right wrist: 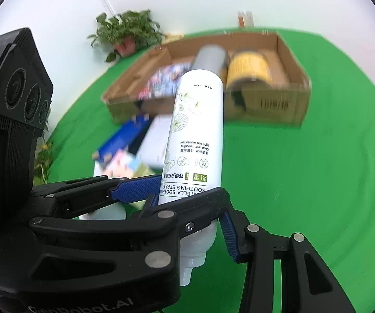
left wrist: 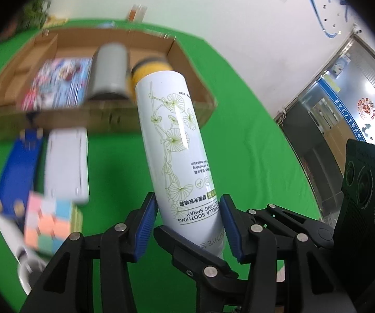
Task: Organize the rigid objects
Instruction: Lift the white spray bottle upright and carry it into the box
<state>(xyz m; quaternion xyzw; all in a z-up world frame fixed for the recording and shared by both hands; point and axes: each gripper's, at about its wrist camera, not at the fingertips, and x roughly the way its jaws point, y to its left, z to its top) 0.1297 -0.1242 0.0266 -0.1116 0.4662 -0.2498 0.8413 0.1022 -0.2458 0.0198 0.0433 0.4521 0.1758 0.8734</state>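
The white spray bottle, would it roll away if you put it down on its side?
Probably yes: the white spray bottle is a smooth round cylinder, so on the flat green table it could roll. Its glossy surface looks slippery too. It keeps its straight shape while both grippers' jaws clamp one end, so it seems stiff.

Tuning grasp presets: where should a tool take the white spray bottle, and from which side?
Grip the white spray bottle on its straight cylindrical body, pads across the width, coming in side-on to the long axis. The walls there are smooth and parallel, while the nozzle end narrows in steps. The left tool and right tool both clamp it that way now.
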